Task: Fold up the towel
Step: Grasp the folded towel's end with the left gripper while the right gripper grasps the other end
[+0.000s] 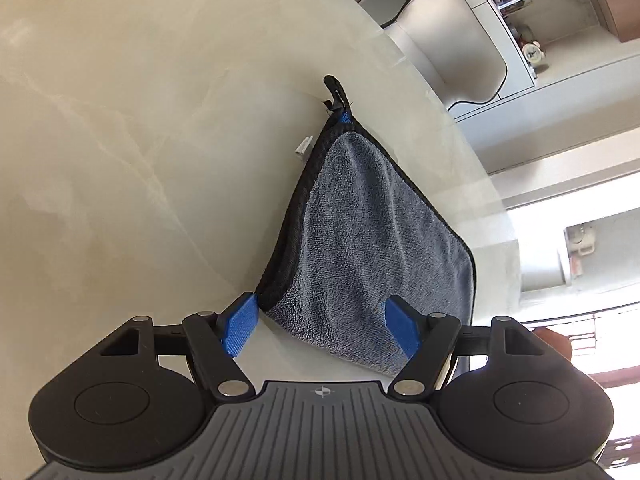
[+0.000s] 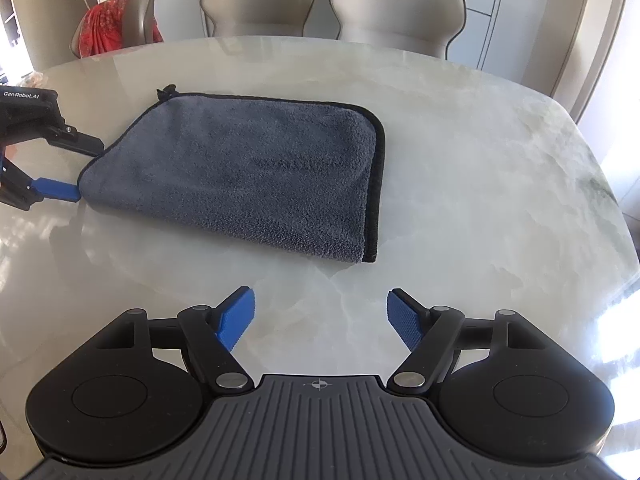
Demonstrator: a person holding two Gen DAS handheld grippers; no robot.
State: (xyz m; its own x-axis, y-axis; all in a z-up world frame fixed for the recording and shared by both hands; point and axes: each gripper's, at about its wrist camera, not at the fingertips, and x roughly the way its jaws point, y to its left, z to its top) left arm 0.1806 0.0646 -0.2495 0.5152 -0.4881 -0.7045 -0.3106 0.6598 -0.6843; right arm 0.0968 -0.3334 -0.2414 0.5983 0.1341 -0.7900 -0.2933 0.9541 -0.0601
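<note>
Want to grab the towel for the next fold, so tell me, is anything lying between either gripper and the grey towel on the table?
Nothing visible. The left gripper is already at the towel, jaws open around one short end. The right gripper has only bare table between it and the towel's near edge.

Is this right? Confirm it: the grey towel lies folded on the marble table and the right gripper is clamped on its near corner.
Not quite. In the right wrist view the right gripper is open over bare table, short of the folded grey towel. The rest is right.
</note>
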